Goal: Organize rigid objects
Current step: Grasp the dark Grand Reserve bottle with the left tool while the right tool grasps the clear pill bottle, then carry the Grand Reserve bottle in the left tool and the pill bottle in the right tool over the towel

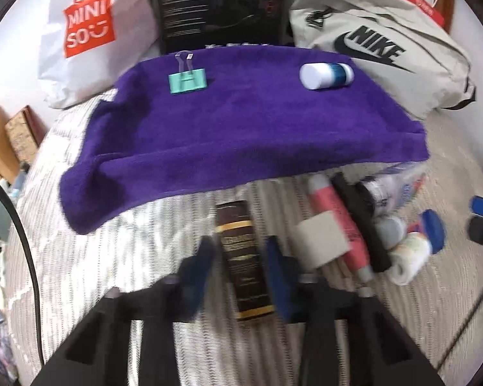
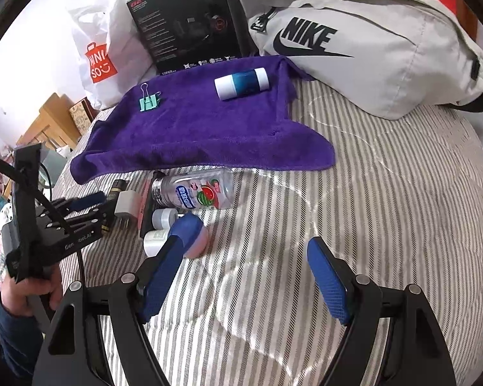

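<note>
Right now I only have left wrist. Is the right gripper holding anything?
Observer: No. The right gripper is open over the striped bedding, with nothing between its fingers.
Operator: What is the blurred clear thing below the towel edge?
Observer: A clear bottle with a watermelon label, lying on its side just in front of the purple towel.
Operator: Anything close to the right gripper?
Observer: A pink rounded item, partly hidden by the gripper. I cannot tell what it is.
</note>
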`<action>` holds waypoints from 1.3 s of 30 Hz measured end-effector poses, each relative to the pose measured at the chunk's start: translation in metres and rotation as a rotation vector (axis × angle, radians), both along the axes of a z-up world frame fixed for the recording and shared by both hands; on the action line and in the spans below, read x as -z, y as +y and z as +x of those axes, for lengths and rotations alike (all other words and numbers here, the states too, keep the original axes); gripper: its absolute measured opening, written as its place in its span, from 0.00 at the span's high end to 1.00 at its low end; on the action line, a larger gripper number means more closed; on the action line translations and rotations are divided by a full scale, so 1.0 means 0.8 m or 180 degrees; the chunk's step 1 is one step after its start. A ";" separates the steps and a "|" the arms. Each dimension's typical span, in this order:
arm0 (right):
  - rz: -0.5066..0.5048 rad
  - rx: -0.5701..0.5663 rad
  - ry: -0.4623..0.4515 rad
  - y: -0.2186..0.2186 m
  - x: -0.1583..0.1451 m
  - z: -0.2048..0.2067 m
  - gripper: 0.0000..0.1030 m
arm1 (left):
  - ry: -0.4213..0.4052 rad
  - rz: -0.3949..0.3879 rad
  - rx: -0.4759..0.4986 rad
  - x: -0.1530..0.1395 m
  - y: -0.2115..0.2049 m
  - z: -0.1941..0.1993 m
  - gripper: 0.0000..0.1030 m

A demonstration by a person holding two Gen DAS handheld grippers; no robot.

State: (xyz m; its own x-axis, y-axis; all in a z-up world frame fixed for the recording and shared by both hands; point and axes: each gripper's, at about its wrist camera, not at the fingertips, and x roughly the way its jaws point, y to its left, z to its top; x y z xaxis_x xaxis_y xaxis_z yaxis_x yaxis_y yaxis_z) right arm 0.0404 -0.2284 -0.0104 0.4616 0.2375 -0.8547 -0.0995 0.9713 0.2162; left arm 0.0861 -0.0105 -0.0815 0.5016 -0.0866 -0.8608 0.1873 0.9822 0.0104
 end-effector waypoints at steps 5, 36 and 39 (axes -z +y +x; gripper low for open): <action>0.0204 0.0051 0.0029 0.018 0.007 0.025 0.23 | -0.0013 0.0073 0.0079 -0.001 -0.004 0.000 0.76; -0.0333 -0.0014 0.0095 0.098 0.044 0.081 0.20 | -0.0023 -0.0124 0.0049 -0.001 0.030 -0.009 0.76; -0.0386 -0.0031 0.0107 0.085 0.041 0.074 0.20 | -0.0007 -0.0176 0.0055 -0.002 0.034 -0.009 0.76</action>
